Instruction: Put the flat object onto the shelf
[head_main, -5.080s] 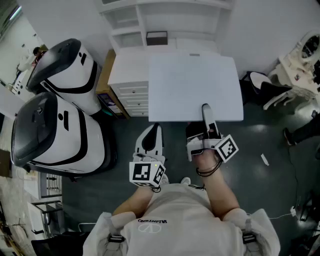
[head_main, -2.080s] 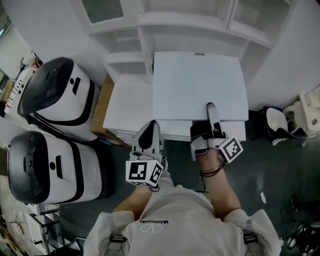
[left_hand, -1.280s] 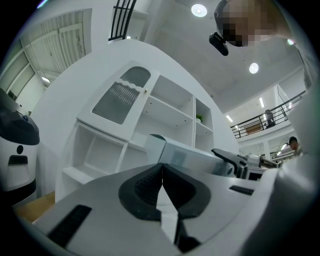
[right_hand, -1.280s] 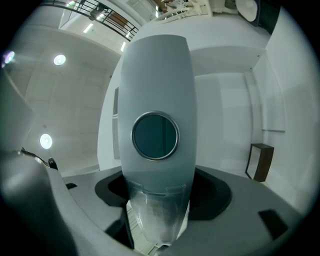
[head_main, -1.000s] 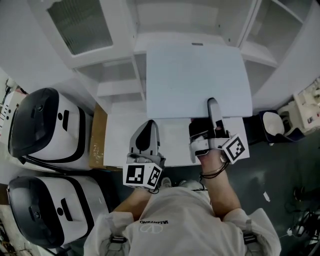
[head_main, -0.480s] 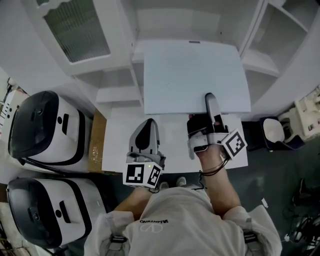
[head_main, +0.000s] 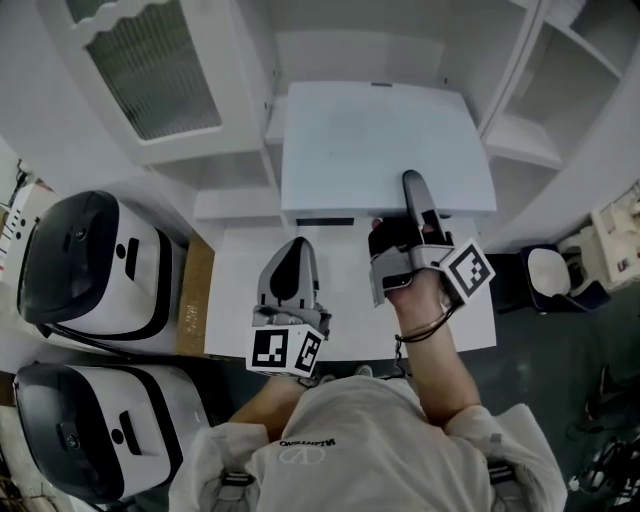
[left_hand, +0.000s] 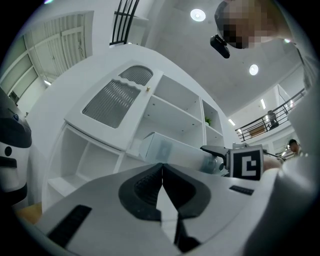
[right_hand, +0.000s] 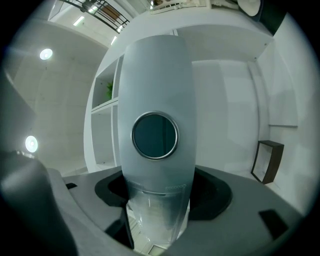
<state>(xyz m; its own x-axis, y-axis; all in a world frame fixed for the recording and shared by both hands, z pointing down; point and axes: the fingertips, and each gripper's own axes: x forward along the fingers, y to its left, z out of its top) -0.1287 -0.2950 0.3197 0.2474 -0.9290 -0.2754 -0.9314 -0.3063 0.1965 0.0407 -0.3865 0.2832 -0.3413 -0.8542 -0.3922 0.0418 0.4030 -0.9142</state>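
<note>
The flat object (head_main: 385, 150) is smooth, matt, pale grey, perhaps plastic. The shelf (head_main: 518, 138) is matt white. At the frame's left, the machine (head_main: 100, 265) has a glossy black-and-white plastic shell.

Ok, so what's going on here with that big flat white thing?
A person is working with two hand-held grippers. The right hand-held gripper is clamped on the near edge of a large flat white rectangular panel, holding it out above the white cabinet top toward the white shelving unit. The left hand-held gripper is shut and empty, hovering beside it over the cabinet top. Whether the panel already rests on a shelf can't be told.
</note>
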